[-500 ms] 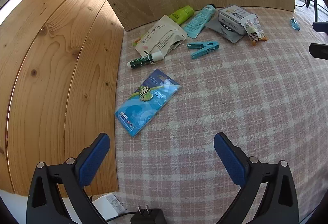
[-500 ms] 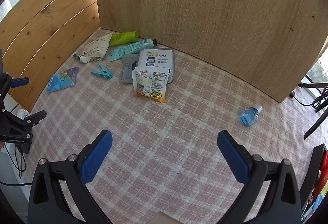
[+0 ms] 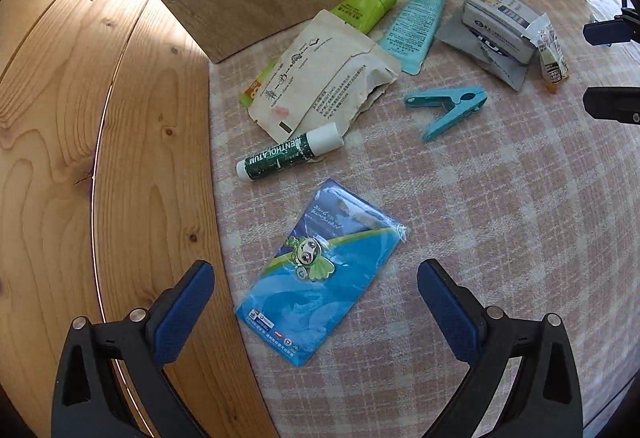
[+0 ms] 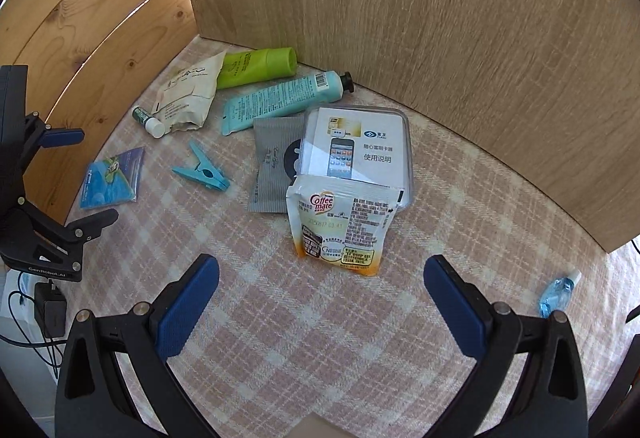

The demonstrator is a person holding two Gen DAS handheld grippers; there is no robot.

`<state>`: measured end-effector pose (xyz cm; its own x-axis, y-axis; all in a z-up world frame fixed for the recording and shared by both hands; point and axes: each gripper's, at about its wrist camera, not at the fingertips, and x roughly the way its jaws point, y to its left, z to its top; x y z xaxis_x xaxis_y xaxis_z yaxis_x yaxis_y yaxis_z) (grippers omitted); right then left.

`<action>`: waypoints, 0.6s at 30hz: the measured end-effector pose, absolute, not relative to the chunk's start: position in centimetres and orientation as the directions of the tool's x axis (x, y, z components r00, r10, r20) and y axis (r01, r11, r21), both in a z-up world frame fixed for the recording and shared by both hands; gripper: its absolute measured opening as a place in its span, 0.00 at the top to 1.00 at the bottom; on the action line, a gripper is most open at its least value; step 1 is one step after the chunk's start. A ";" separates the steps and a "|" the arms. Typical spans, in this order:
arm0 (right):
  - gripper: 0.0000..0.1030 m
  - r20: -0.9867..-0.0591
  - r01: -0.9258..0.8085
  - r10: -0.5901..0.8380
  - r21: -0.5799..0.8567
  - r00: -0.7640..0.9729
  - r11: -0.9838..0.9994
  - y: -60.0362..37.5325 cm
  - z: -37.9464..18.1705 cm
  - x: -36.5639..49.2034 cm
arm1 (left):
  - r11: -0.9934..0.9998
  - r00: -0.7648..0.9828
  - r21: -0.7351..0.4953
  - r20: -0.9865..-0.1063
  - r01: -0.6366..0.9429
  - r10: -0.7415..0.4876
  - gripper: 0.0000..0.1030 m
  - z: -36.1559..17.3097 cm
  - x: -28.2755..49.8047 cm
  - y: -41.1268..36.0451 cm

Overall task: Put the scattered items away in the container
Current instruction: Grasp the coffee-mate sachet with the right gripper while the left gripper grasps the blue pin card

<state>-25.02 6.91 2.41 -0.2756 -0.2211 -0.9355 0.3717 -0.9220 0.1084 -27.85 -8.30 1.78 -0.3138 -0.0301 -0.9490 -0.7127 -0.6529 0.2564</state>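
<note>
Left gripper (image 3: 316,302) gapes empty over blue packet (image 3: 320,270) at cloth's left edge | right gripper (image 4: 320,298) empty too | step: first pick | next: you lower, pinch packet.

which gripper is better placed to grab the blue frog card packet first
Left. The blue frog card packet lies almost between the open left gripper fingers, just ahead of the pads. The right gripper, also open, faces the Coffee mate sachet, with the packet far off to its side.
</note>
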 end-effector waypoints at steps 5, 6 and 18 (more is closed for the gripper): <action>0.00 -0.933 0.377 -0.263 0.158 -0.244 -0.913 6.9 2.2 -26.1 | -0.687 -0.254 0.222 -0.966 -0.692 -0.056 0.01 0.1 -29.1 -8.1; 0.00 -0.932 0.381 -0.271 0.166 -0.240 -0.909 6.8 2.2 -26.2 | -0.687 -0.249 0.214 -0.967 -0.694 -0.050 0.00 0.0 -29.3 -8.2; 0.00 -0.949 0.386 -0.244 0.153 -0.199 -0.910 5.2 0.6 -27.0 | -0.791 -0.107 -0.003 -0.991 -0.612 0.086 0.19 -1.0 -31.8 -10.9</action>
<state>-26.95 5.17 0.61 -0.1986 -0.2440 -0.9492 0.3857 -0.9098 0.1531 -31.83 -10.92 -1.03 -0.1065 0.0862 -0.9906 -0.6122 -0.7907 -0.0029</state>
